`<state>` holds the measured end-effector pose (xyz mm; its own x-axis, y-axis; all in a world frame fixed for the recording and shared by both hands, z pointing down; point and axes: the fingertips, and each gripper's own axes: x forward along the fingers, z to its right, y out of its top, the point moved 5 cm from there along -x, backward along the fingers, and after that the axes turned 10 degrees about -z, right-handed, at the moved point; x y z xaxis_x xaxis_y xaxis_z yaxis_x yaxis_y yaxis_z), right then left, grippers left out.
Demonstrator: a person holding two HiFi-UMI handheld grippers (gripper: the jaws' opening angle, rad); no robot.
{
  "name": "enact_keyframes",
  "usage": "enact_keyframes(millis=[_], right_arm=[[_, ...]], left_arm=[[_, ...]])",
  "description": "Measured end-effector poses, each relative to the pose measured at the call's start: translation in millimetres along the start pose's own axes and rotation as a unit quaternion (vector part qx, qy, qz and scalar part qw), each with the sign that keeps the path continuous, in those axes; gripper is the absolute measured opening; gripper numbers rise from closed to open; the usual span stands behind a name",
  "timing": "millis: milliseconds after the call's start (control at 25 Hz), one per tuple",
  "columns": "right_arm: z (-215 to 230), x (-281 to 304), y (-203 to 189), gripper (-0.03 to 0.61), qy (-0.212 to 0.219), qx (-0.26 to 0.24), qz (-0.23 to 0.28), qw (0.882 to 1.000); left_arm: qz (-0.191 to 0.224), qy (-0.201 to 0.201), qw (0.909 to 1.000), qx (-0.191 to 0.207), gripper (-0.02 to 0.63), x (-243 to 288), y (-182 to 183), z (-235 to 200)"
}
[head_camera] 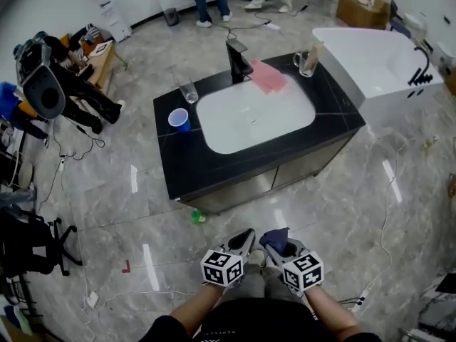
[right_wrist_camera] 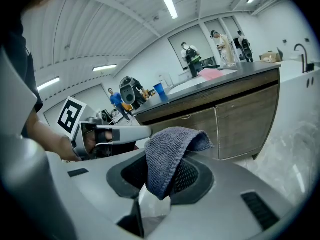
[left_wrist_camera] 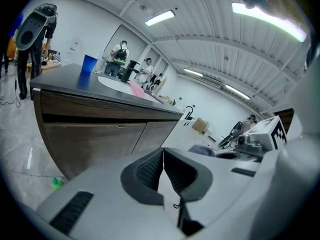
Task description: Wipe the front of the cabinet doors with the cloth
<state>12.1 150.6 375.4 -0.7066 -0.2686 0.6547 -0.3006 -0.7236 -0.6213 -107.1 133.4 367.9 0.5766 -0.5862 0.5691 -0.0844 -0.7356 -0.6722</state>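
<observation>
A: How are the arms held?

B: Low and close to the body. The left forearm (head_camera: 191, 306) and the right forearm (head_camera: 331, 313) rise from the bottom of the head view and angle inward. The left gripper (head_camera: 246, 235) and the right gripper (head_camera: 273, 242) sit side by side, nearly touching. Their marker cubes (head_camera: 222, 268) face up, and both grippers are aimed at the cabinet.

A: And the fingers?

B: The left gripper's fingers (left_wrist_camera: 147, 171) are closed, pad against pad. The right gripper's fingers (right_wrist_camera: 191, 176) are clamped on the cloth (right_wrist_camera: 170, 151), which is grey-blue. A rounded fold of it stands above the fingertips and droops forward.

A: Is the cloth on the doors?

B: No, it's apart from them. The cabinet doors (head_camera: 274, 178) are two brown wood-grain fronts. They stand ahead of the grippers across a strip of marbled floor (head_camera: 142, 191). A small green object (head_camera: 198, 217) lies on the floor by the cabinet's left corner.

A: And farther on?

B: There's a black surface (head_camera: 178, 164) with a white basin (head_camera: 253, 120) set into it. A blue cup (head_camera: 179, 120) stands just left of the basin, with a clear glass (head_camera: 188, 91) behind it. A black faucet (head_camera: 237, 59) is at the far edge, and a pink towel (head_camera: 268, 75) lies beside it. A white bathtub (head_camera: 377, 63) stands to the right of the cabinet.
</observation>
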Motion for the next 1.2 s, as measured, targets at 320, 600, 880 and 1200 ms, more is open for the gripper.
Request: enact_keyframes(millis=[320, 600, 880, 1200], right_arm=[[7, 12, 18, 0.114, -0.011, -0.015, -0.012, 1.000], [24, 31, 42, 0.114, -0.017, -0.030, -0.007, 0.999], [57, 45, 52, 0.114, 0.007, -0.036, -0.006, 0.999], [124, 40, 65, 0.114, 0.041, -0.064, -0.012, 0.997]], left_arm=[[0.007, -0.017, 0.9998, -0.012, 0.008, 9, 6, -15], [0.008, -0.012, 0.9998, -0.014, 0.008, 17, 14, -34], [0.011, 0.018, 0.9995, -0.022, 0.008, 43, 22, -38], [0.045, 0.089, 0.9933, -0.059, 0.008, 90, 37, -23]])
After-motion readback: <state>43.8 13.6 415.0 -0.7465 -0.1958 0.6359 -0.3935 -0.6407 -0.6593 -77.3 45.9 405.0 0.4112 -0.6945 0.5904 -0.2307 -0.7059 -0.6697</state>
